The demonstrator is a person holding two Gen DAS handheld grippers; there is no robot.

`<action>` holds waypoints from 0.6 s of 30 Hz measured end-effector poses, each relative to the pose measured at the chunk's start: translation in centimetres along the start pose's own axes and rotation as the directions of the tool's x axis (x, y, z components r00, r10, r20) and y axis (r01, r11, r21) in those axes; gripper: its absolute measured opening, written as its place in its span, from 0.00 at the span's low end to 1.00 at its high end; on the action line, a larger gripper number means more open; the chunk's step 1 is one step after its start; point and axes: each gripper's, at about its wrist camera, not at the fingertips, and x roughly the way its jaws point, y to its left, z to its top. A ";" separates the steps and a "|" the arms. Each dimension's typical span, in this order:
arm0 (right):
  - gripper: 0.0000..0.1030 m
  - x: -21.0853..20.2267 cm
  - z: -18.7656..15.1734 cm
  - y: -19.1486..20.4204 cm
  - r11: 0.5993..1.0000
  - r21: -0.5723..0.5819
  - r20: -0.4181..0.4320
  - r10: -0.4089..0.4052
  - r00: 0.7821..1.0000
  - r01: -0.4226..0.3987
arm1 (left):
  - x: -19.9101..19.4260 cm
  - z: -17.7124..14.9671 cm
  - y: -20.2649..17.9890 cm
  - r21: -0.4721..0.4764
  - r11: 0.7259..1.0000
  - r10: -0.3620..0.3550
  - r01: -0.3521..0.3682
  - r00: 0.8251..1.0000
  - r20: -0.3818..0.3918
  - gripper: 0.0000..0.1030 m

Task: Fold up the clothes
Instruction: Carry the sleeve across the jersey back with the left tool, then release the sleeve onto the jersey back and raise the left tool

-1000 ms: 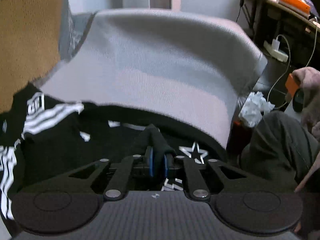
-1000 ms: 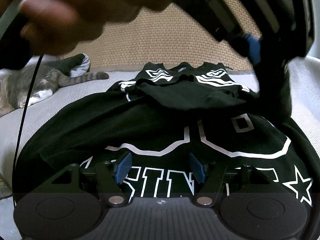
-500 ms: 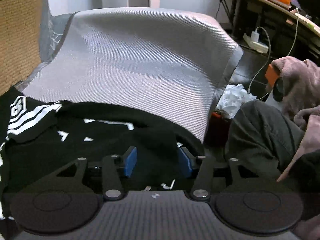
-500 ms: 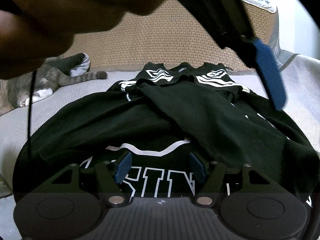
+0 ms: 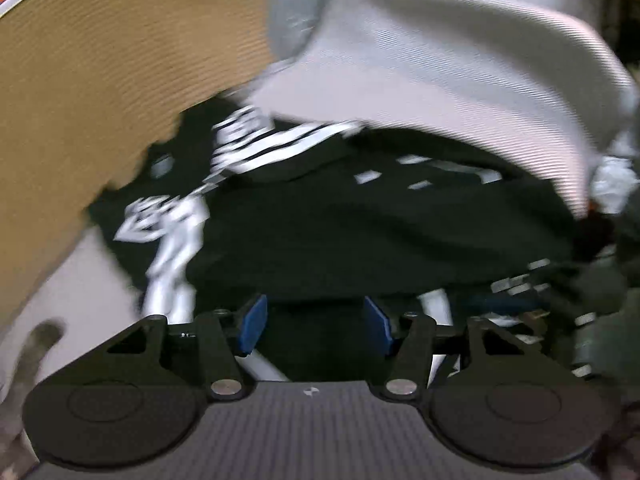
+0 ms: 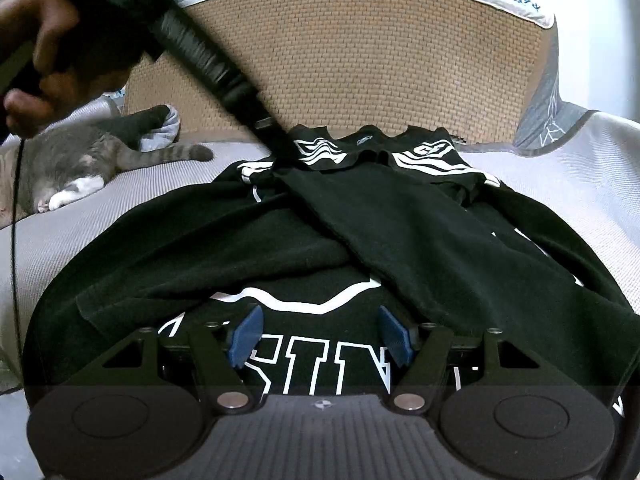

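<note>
A black T-shirt with white printed lettering and striped sleeves (image 6: 400, 232) is lying across a grey ribbed sofa cover (image 6: 580, 176), its collar toward twelve o'clock against a tan woven backrest (image 6: 360, 60). One side panel is lying folded diagonally over the chest, running from eleven o'clock down toward four o'clock.

The right gripper (image 6: 320, 334) is hovering over the hem with its blue pads standing apart, nothing between them. The left gripper (image 5: 314, 322), seen in a blurred view, is also standing apart; its jaws have just been opening, and no cloth is pinched. A hand (image 6: 52, 52) is showing at ten o'clock. A grey tabby cat (image 6: 80, 168) is lying at nine o'clock.
</note>
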 end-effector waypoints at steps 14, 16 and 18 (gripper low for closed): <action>0.67 0.2 -0.1 0.3 1.000 -0.011 0.012 -0.003 1.000 0.003 | 4.4 -3.7 5.7 -0.068 0.973 0.215 -0.220 0.974 -0.075 0.56; 0.67 0.3 -0.2 0.4 1.000 -0.015 0.015 -0.004 1.000 0.004 | 5.0 -3.6 6.3 -0.093 0.970 0.220 -0.226 0.973 -0.064 0.56; 0.68 0.4 -0.2 0.4 1.000 -0.017 0.018 -0.004 1.000 0.004 | 5.7 -3.7 6.7 -0.111 0.965 0.235 -0.239 0.971 -0.053 0.56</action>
